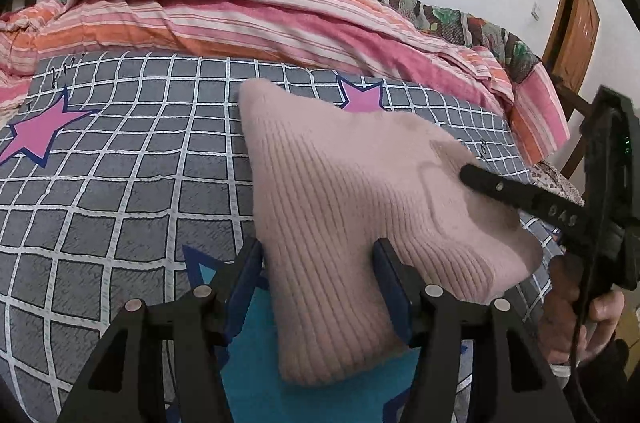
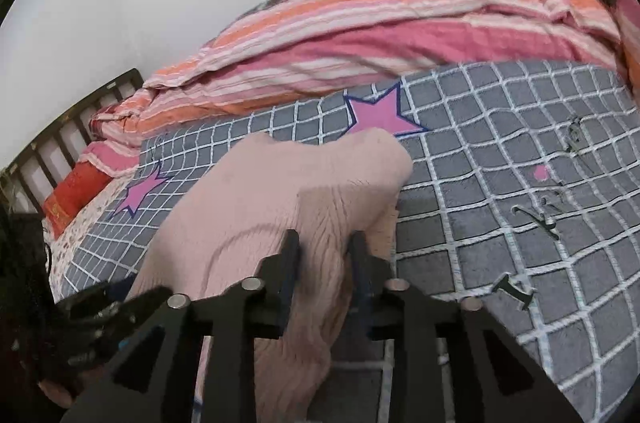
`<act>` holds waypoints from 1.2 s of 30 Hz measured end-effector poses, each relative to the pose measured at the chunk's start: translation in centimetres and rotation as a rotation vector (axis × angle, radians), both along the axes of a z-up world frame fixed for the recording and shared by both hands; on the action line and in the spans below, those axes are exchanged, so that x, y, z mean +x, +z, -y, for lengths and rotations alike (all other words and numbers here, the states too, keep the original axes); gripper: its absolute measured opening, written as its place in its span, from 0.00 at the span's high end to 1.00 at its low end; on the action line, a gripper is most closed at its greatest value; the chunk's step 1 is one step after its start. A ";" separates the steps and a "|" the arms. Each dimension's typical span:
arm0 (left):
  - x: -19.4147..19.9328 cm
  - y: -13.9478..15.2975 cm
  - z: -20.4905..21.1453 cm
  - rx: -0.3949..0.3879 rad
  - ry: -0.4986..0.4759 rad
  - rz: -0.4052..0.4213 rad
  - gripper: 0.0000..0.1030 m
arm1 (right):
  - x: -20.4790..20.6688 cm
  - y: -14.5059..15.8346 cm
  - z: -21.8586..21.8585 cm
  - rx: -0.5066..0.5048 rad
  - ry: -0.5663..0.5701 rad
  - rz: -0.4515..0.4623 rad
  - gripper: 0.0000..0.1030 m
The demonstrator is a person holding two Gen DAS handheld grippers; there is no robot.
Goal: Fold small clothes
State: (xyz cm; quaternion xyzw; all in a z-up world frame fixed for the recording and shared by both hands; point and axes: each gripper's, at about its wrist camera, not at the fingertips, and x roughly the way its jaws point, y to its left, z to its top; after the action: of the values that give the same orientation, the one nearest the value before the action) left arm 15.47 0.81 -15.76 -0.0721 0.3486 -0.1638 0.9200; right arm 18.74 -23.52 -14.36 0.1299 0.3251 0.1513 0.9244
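pink ribbed knit garment [image 1: 352, 207] lies on the checked bed sheet [image 1: 120, 191], mid-fold we judge: our left hand-held gripper [image 1: 318, 287] straddles it unclosed, the right hand-held gripper [image 2: 325, 263] pinches a bunched edge, which next needs carrying across.

1. One pink ribbed knit garment [image 1: 344, 207], on the bed.
2. Two grippers: the left gripper [image 1: 318, 255] and the right gripper [image 2: 326, 243].
3. One grey checked bedsheet [image 1: 132, 183].
4. Pink stars [image 2: 380, 113] on the sheet: two per view.
5. One striped pink-and-orange quilt [image 1: 248, 19].
6. One wooden door [image 1: 576, 27].
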 end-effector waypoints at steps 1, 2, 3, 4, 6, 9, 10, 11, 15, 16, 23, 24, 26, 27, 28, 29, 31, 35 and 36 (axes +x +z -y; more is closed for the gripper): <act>-0.1 0.0 0.0 -0.002 -0.004 0.002 0.45 | -0.1 0.2 0.0 0.003 0.006 0.018 0.87; -0.1 0.0 -0.1 -0.011 -0.011 0.006 0.45 | -0.6 0.6 0.1 0.001 0.013 0.055 0.87; -0.2 0.1 -0.2 -0.016 -0.016 0.008 0.45 | -1.3 1.2 0.5 0.011 0.022 0.096 0.88; -0.2 0.1 -0.2 -0.022 -0.019 0.009 0.45 | -1.6 1.5 0.8 0.021 0.025 0.115 0.88; -0.2 0.3 -0.3 -0.027 -0.023 0.010 0.45 | -1.4 1.2 1.2 0.010 0.002 0.078 0.88; -0.3 0.8 -0.3 -0.046 -0.034 0.025 0.46 | 0.0 -1.1 0.8 -0.059 -0.034 -0.057 0.89; -0.3 1.0 -0.3 -0.052 -0.030 0.032 0.46 | -0.1 -1.1 0.8 -0.057 -0.039 -0.054 0.88; -0.2 1.1 -0.4 -0.056 -0.024 0.040 0.46 | -0.3 -0.8 0.9 -0.052 -0.036 -0.044 0.88; 0.7 1.3 -0.4 -0.061 0.011 0.030 0.46 | -0.6 0.2 1.1 -0.058 -0.037 -0.002 0.82; 1.1 1.3 -0.4 -0.061 0.025 0.024 0.46 | -0.6 0.2 1.2 -0.063 -0.041 -0.001 0.79; 2.5 1.8 -0.3 -0.079 0.065 0.013 0.46 | 0.1 0.7 1.4 -0.051 -0.059 0.008 0.68; 2.6 1.9 -0.3 -0.077 0.069 0.011 0.45 | 0.2 0.7 1.5 -0.047 -0.064 0.006 0.67; 3.0 2.0 -0.3 -0.070 0.080 0.000 0.43 | 0.4 0.6 1.7 -0.031 -0.065 -0.001 0.66; 3.3 2.1 -0.4 -0.070 0.082 -0.004 0.43 | 0.5 0.5 1.7 -0.028 -0.065 -0.002 0.65; 3.5 2.1 -0.5 -0.070 0.085 -0.005 0.43 | 0.5 0.5 1.8 -0.028 -0.066 -0.003 0.63; 3.7 2.2 -0.7 -0.068 0.093 -0.008 0.43 | 0.7 0.5 1.8 -0.034 -0.067 -0.005 0.62; 4.2 2.4 -1.1 -0.080 0.098 -0.017 0.43 | 0.8 0.5 1.9 -0.039 -0.064 -0.004 0.60; 5.8 2.9 -2.0 -0.088 0.087 -0.016 0.46 | 1.2 0.6 2.6 -0.027 -0.055 -0.009 0.55; 6.3 3.0 -2.4 -0.117 0.071 -0.018 0.45 | 1.5 0.6 2.8 -0.018 -0.057 -0.014 0.53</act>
State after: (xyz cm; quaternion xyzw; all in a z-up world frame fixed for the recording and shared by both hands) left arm 21.75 3.17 -12.80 -0.1394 0.3438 -0.1503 0.9164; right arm 20.23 -26.30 -13.76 0.1317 0.3289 0.1208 0.9273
